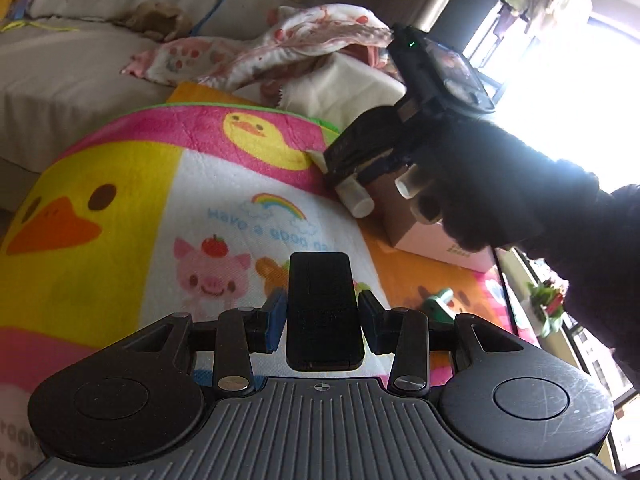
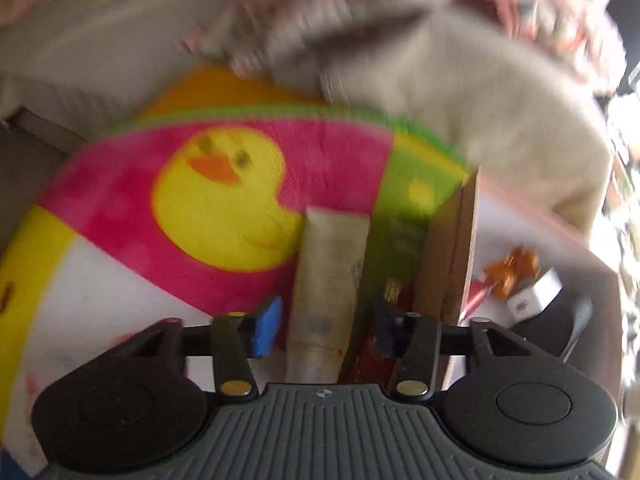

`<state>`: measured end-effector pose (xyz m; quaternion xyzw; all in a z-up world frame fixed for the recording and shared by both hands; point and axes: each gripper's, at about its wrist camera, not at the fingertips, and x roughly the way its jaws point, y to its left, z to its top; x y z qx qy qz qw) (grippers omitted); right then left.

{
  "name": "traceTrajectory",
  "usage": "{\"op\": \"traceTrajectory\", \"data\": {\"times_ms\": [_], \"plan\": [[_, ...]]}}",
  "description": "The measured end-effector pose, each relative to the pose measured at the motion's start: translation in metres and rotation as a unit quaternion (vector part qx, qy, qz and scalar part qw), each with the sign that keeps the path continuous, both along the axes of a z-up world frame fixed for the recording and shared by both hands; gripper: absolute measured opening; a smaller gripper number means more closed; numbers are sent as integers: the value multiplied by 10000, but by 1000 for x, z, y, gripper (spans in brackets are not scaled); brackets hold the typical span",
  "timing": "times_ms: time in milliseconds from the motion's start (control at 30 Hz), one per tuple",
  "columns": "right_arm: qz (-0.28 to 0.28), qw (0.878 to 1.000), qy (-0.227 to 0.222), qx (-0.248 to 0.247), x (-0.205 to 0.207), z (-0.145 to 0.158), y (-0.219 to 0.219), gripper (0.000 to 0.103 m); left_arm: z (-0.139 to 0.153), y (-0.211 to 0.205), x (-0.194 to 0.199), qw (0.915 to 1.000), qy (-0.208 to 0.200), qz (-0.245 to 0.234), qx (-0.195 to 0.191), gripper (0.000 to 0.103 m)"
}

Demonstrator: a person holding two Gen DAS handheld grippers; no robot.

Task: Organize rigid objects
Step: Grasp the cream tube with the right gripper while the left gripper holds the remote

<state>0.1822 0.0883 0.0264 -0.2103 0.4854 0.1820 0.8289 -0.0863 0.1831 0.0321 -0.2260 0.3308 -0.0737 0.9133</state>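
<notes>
Soft fleece in strong colours covers the surface: a blanket [image 1: 132, 184] with a big yellow duck, a pink band, a small rainbow and a pink pig lies spread over a beige sofa [image 1: 72, 60], whose back cushions rise at 11 o'clock in the left wrist view. Behind the blanket, at 12 o'clock, a crumpled cloth with pink paw prints [image 1: 288, 40] is heaped on a cream cushion. At 2 o'clock a very bright window [image 1: 572, 80] washes out that side of the room, and clothes hang in front of it. The left gripper [image 1: 323, 312] holds a flat black device [image 1: 320, 304], like a small remote; its blue pads press on both sides of it. At 3 o'clock from it a cardboard box [image 1: 436, 236] with a pale outside stands on the orange edge of the blanket, and a small green object [image 1: 438, 300] lies near the box. The right gripper [image 1: 384, 184] appears at 1 o'clock in a dark-gloved hand [image 1: 500, 184], with a pale tube in it. The right wrist view is blurred; there the cream tube [image 2: 328, 288] stands between the jaws, just at 9 o'clock from the box wall [image 2: 452, 256], and I cannot tell if the pads really press it. Inside the box lie an orange thing [image 2: 512, 272] and a small white block [image 2: 534, 294].
</notes>
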Motion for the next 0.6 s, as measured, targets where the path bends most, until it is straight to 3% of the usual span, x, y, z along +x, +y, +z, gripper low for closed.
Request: {"op": "traceTrajectory", "data": {"times_ms": [100,167,367,500,600], "plan": [[196,9998,-72,66,-13,3,-3,28,-2,4,-1,9999,-9,-5,-112,43],[359,9983,-47,467,-31,19,-18,0,-4,5,0,9999,8,-23,-158,43],[706,9878,-276,1358,-103,71,-84,0,-14,-4,9,9991,155,-250,-293,43],[778,9896,-339,1157,-129,68,-107,1,-18,-16,15,9985,212,-431,-271,43],[792,9894,-324,1173,-134,63,-112,8,-15,-21,13,9989,180,-410,-121,43]]}}
